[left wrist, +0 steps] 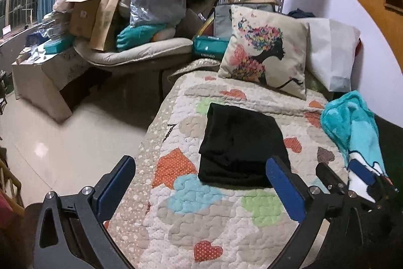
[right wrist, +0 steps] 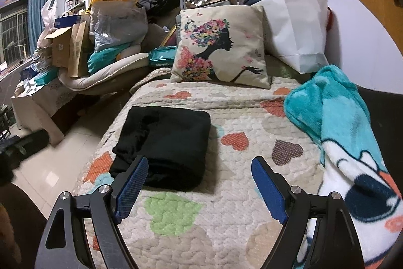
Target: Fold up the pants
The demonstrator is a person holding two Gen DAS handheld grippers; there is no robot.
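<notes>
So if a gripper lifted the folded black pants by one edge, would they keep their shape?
Probably not. The black pants look like soft cloth in loose layers, so they would likely droop and unfold. They seem light, and the quilt looks textured, so a push may bunch them.

Both wrist cameras look slightly downward along the quilted bed (left wrist: 216,218) toward the printed cushion (left wrist: 267,52), from close above its near end. The left view sits farther left of the cushion; both share the cushion (right wrist: 221,47) and bed (right wrist: 226,213).

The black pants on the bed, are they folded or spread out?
Folded: the black pants lie as a compact layered rectangle on the quilt.
</notes>
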